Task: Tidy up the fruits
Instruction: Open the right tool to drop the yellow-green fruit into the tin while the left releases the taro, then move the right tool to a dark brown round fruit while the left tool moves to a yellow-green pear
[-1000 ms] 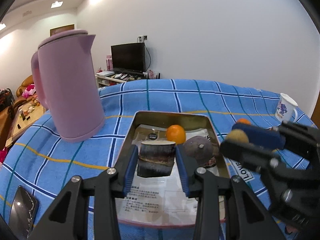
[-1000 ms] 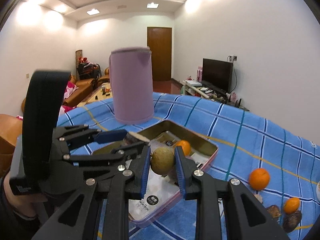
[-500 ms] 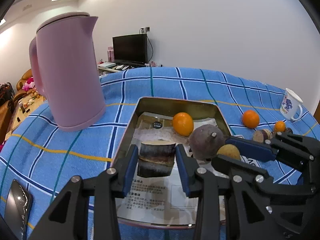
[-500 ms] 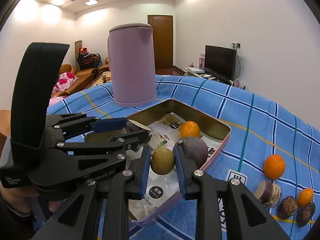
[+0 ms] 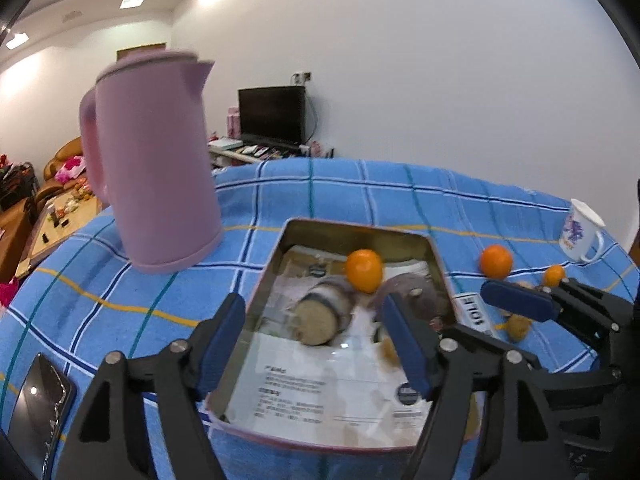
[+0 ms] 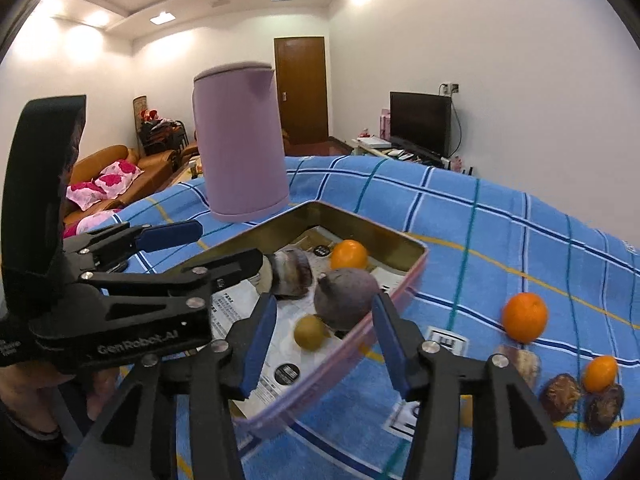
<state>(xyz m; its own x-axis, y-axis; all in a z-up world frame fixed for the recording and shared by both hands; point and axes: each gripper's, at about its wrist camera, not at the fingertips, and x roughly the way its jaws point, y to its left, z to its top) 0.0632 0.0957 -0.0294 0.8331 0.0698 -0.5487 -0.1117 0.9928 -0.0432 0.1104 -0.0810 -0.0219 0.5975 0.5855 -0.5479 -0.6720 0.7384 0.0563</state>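
A metal tray (image 5: pixel 356 229) (image 6: pixel 376 236) lined with paper holds an orange (image 5: pixel 363 270) (image 6: pixel 349 254), a purple round fruit (image 6: pixel 345 297), a cut brown-and-white chunk (image 5: pixel 320 313) (image 6: pixel 289 273) and a small yellow-green fruit (image 6: pixel 311 332). My left gripper (image 5: pixel 316 344) is open and empty above the chunk. My right gripper (image 6: pixel 324 344) is open and empty above the yellow-green fruit, at the tray's right rim.
A pink kettle (image 5: pixel 154 184) (image 6: pixel 240 140) stands behind the tray. On the blue checked cloth right of the tray lie an orange (image 6: pixel 525 317), a small orange (image 6: pixel 599 373) and dark fruits (image 6: pixel 562 396). A mug (image 5: pixel 580 232) stands far right, a phone (image 5: pixel 38 400) at left.
Both grippers have opened. The left one let go of the chunk and the right one let go of the yellow-green fruit; both now lie in the tray.
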